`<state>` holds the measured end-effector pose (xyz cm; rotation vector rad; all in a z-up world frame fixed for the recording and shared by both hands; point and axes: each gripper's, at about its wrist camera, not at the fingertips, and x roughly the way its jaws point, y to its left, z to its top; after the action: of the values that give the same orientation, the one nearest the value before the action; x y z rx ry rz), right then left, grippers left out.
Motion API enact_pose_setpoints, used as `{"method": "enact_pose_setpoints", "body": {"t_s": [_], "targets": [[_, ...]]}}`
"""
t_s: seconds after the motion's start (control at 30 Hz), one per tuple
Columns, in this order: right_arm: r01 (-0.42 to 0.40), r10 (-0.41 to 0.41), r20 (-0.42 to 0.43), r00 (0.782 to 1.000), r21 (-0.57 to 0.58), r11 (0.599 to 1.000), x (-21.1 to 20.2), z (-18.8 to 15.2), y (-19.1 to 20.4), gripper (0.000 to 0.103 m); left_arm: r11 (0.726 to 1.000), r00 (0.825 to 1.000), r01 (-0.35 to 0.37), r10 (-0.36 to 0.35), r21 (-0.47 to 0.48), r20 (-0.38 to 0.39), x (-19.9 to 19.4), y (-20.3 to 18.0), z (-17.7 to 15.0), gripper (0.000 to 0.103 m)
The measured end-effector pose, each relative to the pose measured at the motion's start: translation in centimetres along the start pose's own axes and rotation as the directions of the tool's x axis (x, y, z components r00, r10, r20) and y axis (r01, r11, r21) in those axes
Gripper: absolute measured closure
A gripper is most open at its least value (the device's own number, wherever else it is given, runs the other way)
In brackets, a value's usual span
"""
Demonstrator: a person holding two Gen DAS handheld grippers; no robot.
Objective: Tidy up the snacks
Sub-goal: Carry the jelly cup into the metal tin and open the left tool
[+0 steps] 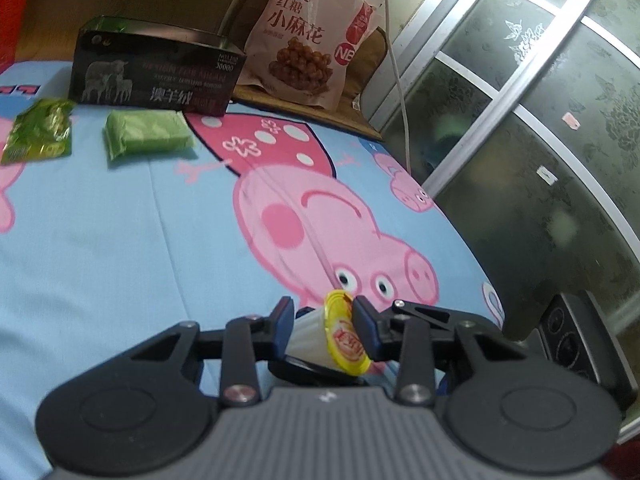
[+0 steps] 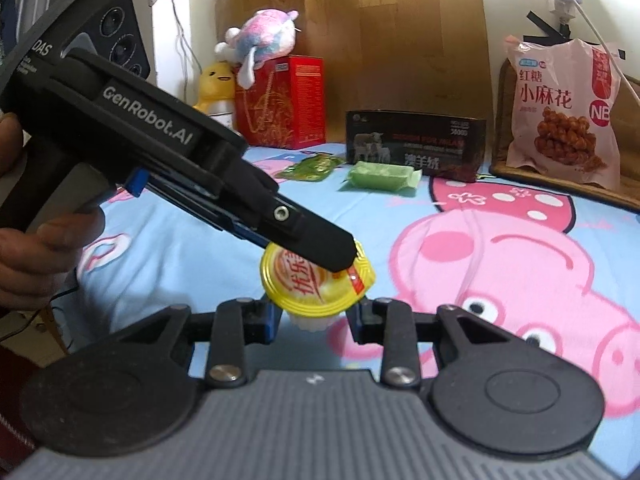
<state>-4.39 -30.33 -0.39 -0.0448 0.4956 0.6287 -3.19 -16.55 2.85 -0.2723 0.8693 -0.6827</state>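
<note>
Two green packets [image 1: 148, 138] lie before the black box [image 1: 154, 74]; snack bag [image 1: 308, 36] right, behind.

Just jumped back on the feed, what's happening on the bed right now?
The left gripper is shut on a yellow-lidded jelly cup, holding it over the cartoon-pig sheet. The right gripper sits open around the same cup. Two green packets lie before a black box; the pink snack bag leans upright behind.

Under me I see a blue bed sheet [image 2: 192, 256] with a big pink pig print [image 1: 320, 232]. Behind it stands a red box [image 2: 282, 104], with a pastel plush toy [image 2: 260, 36] on top and a yellow plush [image 2: 216, 84] beside it. A frosted glass door [image 1: 532, 92] is at the bed's side, and a white cable [image 1: 396, 60] hangs near it.
</note>
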Motion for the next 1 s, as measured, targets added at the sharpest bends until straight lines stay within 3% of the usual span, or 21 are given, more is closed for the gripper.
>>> {"method": "enact_pose_setpoints", "body": {"t_s": [0.2, 0.4, 0.57, 0.7, 0.83, 1.0], "targets": [[0.014, -0.014, 0.006, 1.0, -0.003, 1.0, 2.2, 3.2, -2.1, 0.067, 1.0, 1.0, -0.014, 0.014, 0.018, 0.028, 1.2, 0.9, 4.4, 0.07], [0.035, -0.033, 0.038, 0.999, -0.059, 0.998, 6.3, 8.7, -5.6, 0.067, 0.999, 0.994, -0.037, 0.036, 0.008, 0.1, 2.4, 2.8, 11.7, 0.069], [0.066, -0.062, 0.065, 0.996, -0.07, 0.995, 10.9, 13.9, -9.8, 0.067, 0.998, 0.981, -0.067, 0.068, -0.014, 0.182, 4.1, 5.2, 18.5, 0.069], [0.093, -0.088, 0.064, 0.994, -0.075, 0.993, 14.8, 16.7, -12.6, 0.067, 0.991, 0.966, -0.131, 0.13, -0.011, 0.224, 6.2, 6.8, 22.8, 0.069], [0.112, -0.111, 0.032, 0.993, -0.057, 0.992, 17.9, 17.8, -14.8, 0.067, 0.982, 0.958, -0.191, 0.185, 0.007, 0.22, 8.6, 7.9, 25.2, 0.069], [0.129, -0.129, -0.005, 0.992, -0.061, 0.99, 19.4, 17.3, -15.6, 0.066, 0.972, 0.953, -0.234, 0.223, 0.029, 0.206, 10.9, 8.3, 25.6, 0.068]]}}
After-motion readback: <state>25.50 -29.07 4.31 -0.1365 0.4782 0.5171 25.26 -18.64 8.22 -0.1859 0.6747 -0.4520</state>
